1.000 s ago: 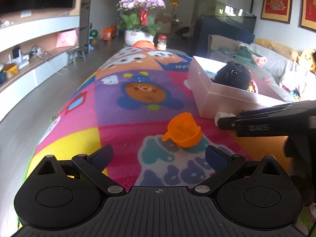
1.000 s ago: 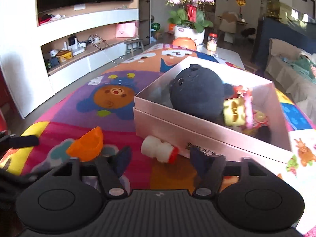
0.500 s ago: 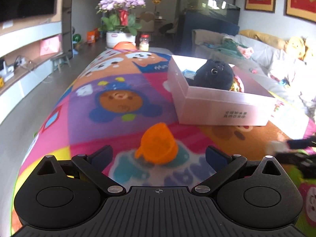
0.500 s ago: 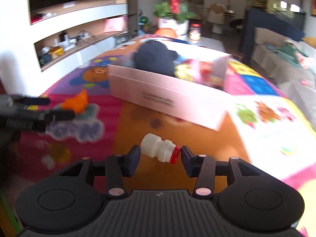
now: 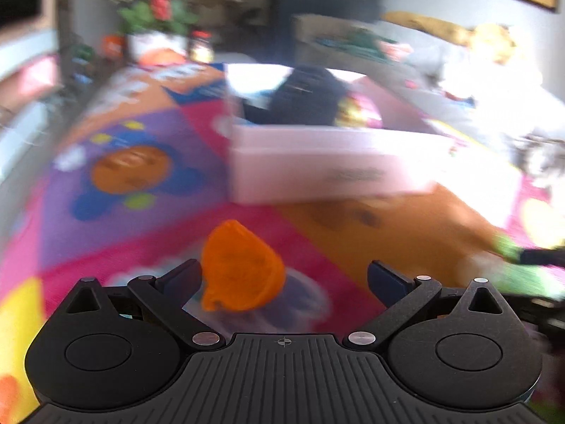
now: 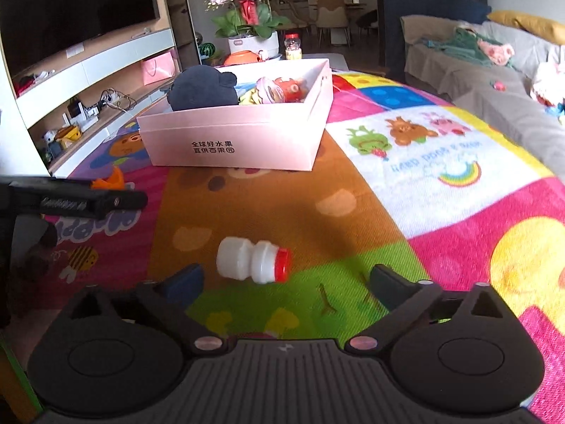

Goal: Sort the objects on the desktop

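Right gripper [image 6: 286, 281]: jaws opening, now spread wide; nothing pressed by either pad.
Bottle [image 6: 253, 260]: small white drink bottle with red cap, lying on the play mat [image 6: 353, 219] in the gap ahead of the right fingers, nearer the left-hand one, touching neither.
Bottle axis: long axis runs roughly side to side across the right wrist view, slightly tilted; red cap end points to the view's right, white base to its left.
Left gripper [image 5: 284, 277]: jaws wide apart; orange cup [image 5: 240, 268] sits between them, close against the left-hand finger [image 5: 180, 277]. View is blurred, so contact there cannot be told; it does not look clamped.
Pink box [image 6: 240, 141]: open-topped, farther up the mat, already holding a dark plush toy [image 6: 201, 88] and some colourful items.
Risk 1: bottle is round and on its side, so a nudge from one finger could set it rolling on the mat.
Risk 2: closing along the long axis would pinch cap and base; likely to squirt out.
Risk 3: cup off-centre in the left jaws; one finger arriving first could push or tip it.
Risk 4: the two grippers are near each other; they could collide on the way to the box.
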`<state>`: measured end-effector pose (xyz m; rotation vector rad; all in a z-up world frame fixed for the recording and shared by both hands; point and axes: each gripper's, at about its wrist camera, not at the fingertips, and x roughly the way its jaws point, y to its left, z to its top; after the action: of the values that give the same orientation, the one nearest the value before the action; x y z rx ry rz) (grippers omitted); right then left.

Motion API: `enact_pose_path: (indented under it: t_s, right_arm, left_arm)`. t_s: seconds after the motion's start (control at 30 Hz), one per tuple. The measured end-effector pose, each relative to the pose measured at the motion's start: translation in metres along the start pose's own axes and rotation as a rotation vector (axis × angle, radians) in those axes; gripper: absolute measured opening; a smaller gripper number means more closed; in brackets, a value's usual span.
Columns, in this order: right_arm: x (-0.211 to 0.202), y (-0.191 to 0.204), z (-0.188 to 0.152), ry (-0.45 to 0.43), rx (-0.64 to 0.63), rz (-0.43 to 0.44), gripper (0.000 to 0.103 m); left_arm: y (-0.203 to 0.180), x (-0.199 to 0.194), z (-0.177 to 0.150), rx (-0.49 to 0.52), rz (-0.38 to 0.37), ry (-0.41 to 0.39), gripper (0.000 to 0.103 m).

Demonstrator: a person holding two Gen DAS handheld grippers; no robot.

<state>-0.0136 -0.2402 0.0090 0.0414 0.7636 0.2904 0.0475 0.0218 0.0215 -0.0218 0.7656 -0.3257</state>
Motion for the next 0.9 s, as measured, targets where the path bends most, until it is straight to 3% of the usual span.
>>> enact_pose_path:
  t_s: [0.1,0.13,0.2,0.37,0.57,0.9]
  right_arm:
    - [0.0,0.001,-0.002,-0.001,0.001,0.007,0.103]
    - [0.0,0.001,-0.002,-0.001,0.001,0.008,0.103]
    - [0.0,0.002,-0.003,-0.002,-0.001,0.007,0.103]
    - [0.001,0.006,-0.005,-0.006,-0.01,-0.003,0.103]
    - [0.001,0.008,-0.006,-0.003,-0.025,-0.013,0.103]
    - [0.007,0.019,-0.006,0.022,-0.1,-0.061,0.103]
  left_arm:
    - [-0.014,-0.014,-0.01,0.046,-0.144,0.015,0.102]
    - [-0.018,-0.018,-0.013,0.067,-0.16,0.01,0.102]
    - [-0.024,-0.024,-0.017,0.11,-0.149,-0.008,0.102]
    - [-0.023,-0.017,-0.01,0.136,0.007,-0.051,0.102]
    - [-0.017,0.01,-0.001,0.151,0.046,-0.025,0.097]
    - [-0.031,-0.006,-0.023,0.15,-0.115,0.005,0.098]
